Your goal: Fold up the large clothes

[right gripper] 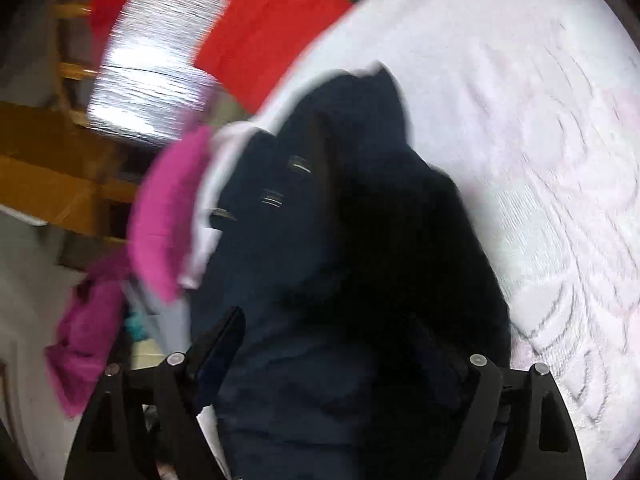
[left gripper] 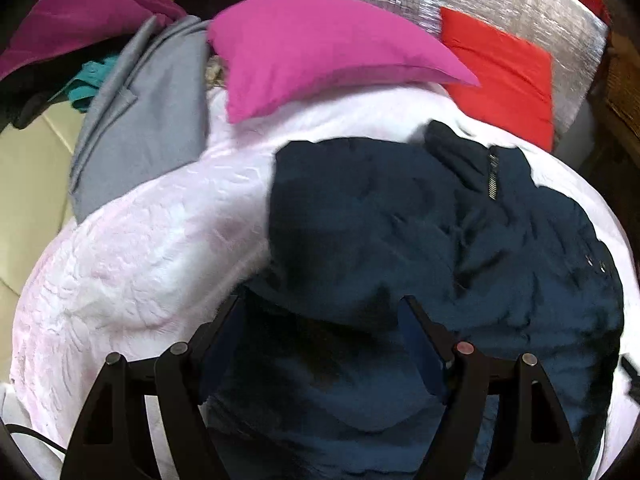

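Bare white quilted bedspread left of the navy padded jacket: open passage. Magenta pillow, grey folded garment, red cushion block beyond.

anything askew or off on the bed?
Nothing damaged or spilled. The navy jacket lies rumpled and unfolded on the white quilt; the pink pillow sits crooked, overhanging the quilt's top edge.

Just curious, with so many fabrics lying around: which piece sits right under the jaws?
The dark navy jacket, spread on the white quilt. The pink pillow, red cushion and grey garment lie farther away.
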Demonstrator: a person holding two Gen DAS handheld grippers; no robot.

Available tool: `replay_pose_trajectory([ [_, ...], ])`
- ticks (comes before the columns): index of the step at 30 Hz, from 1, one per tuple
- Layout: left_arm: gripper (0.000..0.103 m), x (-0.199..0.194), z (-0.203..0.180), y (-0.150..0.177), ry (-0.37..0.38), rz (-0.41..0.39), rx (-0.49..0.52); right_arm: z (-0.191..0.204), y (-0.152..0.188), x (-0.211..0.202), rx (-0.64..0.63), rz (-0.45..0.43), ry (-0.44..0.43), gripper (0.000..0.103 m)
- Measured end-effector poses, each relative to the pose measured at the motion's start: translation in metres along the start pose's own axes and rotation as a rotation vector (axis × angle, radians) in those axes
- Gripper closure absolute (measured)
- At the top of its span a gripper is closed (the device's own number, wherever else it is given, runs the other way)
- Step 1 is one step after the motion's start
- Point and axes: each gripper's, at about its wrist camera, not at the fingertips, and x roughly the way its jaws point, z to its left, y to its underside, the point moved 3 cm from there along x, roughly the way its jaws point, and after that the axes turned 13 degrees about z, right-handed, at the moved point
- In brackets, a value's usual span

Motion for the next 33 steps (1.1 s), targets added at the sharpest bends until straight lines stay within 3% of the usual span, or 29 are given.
replay_pose_trajectory([
  [1, 0.024, 0.001, 0.003, -0.001, -0.013, -0.001, -0.010, 0.009, -0.002, -0.013, -0.049, -0.048, 0.019, 0.021],
  [3, 0.024, 0.005, 0.007, -0.004, -0.037, 0.000, -0.021, 0.017, -0.006, -0.025, -0.087, -0.106, 0.051, 0.035],
  [7, 0.024, 0.010, 0.008, -0.005, -0.062, -0.007, -0.010, 0.007, -0.015, -0.008, -0.067, -0.107, 0.151, 0.051],
  [9, 0.026, 0.009, 0.009, -0.008, -0.066, -0.029, -0.007, -0.005, -0.025, 0.009, -0.010, -0.095, 0.165, 0.051],
  [12, 0.037, 0.009, 0.011, -0.013, -0.053, -0.046, -0.008, -0.015, -0.036, 0.023, 0.030, -0.085, 0.100, 0.051],
  [17, 0.038, 0.025, 0.018, -0.020, 0.008, 0.003, -0.047, -0.010, -0.040, 0.044, 0.009, -0.081, 0.070, 0.051],
  [18, 0.038, 0.027, 0.020, -0.020, 0.028, 0.012, -0.057, -0.008, -0.040, 0.050, -0.006, -0.077, 0.079, 0.052],
  [22, 0.039, 0.031, 0.022, -0.021, 0.074, 0.020, -0.068, 0.002, -0.034, 0.058, -0.071, -0.084, 0.137, 0.078],
  [28, 0.061, 0.029, 0.023, -0.018, 0.089, 0.027, -0.065, 0.034, -0.021, 0.037, -0.190, -0.172, 0.230, 0.084],
  [33, 0.063, 0.025, 0.023, -0.015, 0.090, 0.036, -0.052, 0.051, -0.006, 0.023, -0.263, -0.205, 0.311, 0.084],
])
